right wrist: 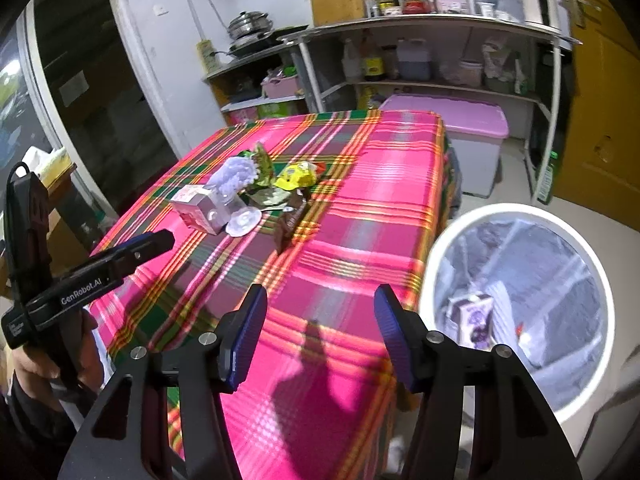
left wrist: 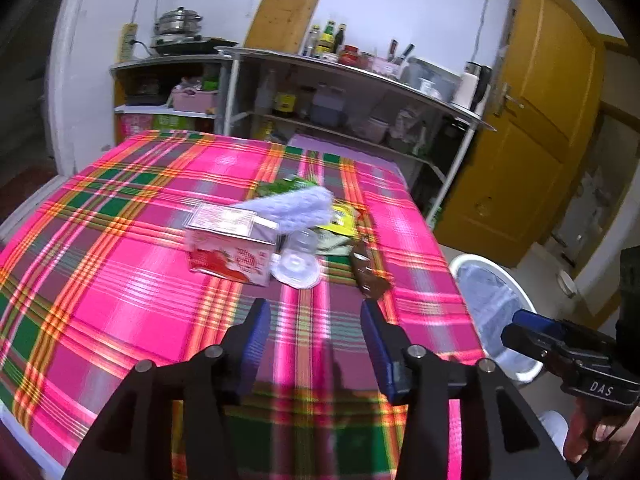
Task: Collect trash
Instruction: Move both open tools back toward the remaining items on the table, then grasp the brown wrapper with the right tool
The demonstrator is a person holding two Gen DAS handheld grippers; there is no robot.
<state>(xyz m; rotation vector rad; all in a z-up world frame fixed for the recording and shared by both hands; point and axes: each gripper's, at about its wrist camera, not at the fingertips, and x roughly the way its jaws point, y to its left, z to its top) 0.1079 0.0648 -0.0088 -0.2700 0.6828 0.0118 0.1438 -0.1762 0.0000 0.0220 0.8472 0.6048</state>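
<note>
A heap of trash lies mid-table on the pink plaid cloth (left wrist: 120, 240): a pink and red carton (left wrist: 230, 246), a clear plastic cup (left wrist: 298, 258) on its side, a brown wrapper (left wrist: 368, 276), a yellow wrapper (left wrist: 340, 218) and pale bumpy wrap (left wrist: 292, 208). My left gripper (left wrist: 314, 306) hovers over the cloth just short of the cup, open and empty. My right gripper (right wrist: 322, 294) is open and empty above the table's near right part. Beside the table stands a white bin (right wrist: 516, 212) with a clear liner, and a purple carton (right wrist: 472, 318) lies inside it.
Metal shelves (left wrist: 360, 80) with bottles and pots line the back wall. A pink-lidded storage box (right wrist: 452, 120) sits on the floor behind the table. A yellow door (left wrist: 532, 120) is at the right. A hand (right wrist: 36, 364) holds the left gripper's grip.
</note>
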